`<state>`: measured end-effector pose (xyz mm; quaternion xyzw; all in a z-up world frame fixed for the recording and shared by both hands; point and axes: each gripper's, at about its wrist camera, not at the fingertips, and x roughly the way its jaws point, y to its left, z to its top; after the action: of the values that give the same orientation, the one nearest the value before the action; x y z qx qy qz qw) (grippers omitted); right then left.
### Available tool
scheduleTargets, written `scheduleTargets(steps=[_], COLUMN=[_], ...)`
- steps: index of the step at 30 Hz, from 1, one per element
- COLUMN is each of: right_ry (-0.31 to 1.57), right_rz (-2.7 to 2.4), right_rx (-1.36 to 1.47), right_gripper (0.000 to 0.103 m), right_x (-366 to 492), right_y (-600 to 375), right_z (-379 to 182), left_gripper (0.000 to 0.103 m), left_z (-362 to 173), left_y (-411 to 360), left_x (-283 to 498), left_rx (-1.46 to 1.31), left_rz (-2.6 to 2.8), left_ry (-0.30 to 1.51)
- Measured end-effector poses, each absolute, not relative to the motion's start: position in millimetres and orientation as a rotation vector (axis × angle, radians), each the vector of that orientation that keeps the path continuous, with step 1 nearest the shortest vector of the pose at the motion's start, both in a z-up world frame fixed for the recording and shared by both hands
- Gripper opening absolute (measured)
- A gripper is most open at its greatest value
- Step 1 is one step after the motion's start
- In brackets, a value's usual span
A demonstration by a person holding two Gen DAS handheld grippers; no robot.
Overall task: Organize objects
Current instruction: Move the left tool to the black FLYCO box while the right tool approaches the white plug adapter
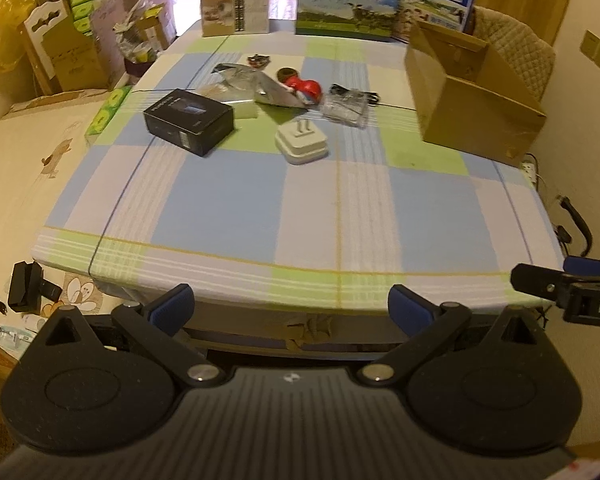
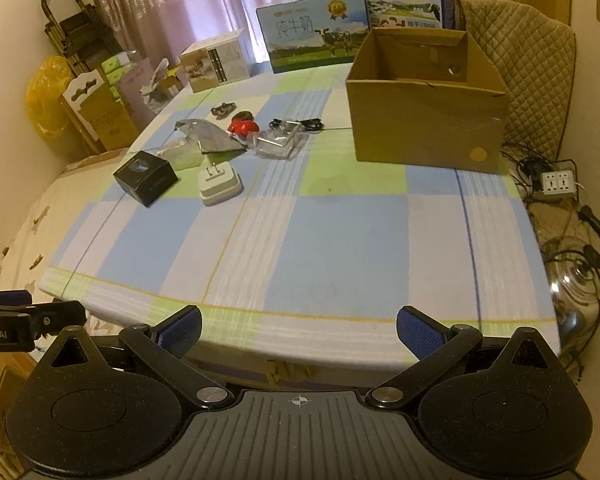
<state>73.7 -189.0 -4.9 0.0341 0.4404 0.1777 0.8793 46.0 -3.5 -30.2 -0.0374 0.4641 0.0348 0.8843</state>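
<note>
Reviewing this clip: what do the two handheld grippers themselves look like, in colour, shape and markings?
Both match. The left gripper and right gripper each have a ribbed black body flanked by two round black discs, silver pivot pins, black linkage arms and blue ribbed finger pads. Each shows white lettering on its side in the other gripper's camera, only partly readable.

Woven checked cloth (image 2: 300,240) covers the table, matt. Brown corrugated cardboard box (image 2: 424,128), matt. Glossy white plastic charger (image 1: 301,142) with metal prongs. Black printed carton (image 1: 189,121), slight sheen. Clear glossy plastic case (image 2: 278,142). Quilted fabric chair cover (image 2: 536,80).
</note>
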Motion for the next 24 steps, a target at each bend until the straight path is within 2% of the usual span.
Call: scheduleTargets(steps=[24], right_ry=[0.884], right_rz=[0.464], right_rx=[0.032], right_gripper=[0.101], right_x=[217.7], right_y=[-69.1], right_z=[-49.7], left_gripper=[0.102], left_z=[-60.3], left_y=[116.9], left_x=[219.5], left_rx=[-0.107], left_rz=[0.124], left_ry=[1.011])
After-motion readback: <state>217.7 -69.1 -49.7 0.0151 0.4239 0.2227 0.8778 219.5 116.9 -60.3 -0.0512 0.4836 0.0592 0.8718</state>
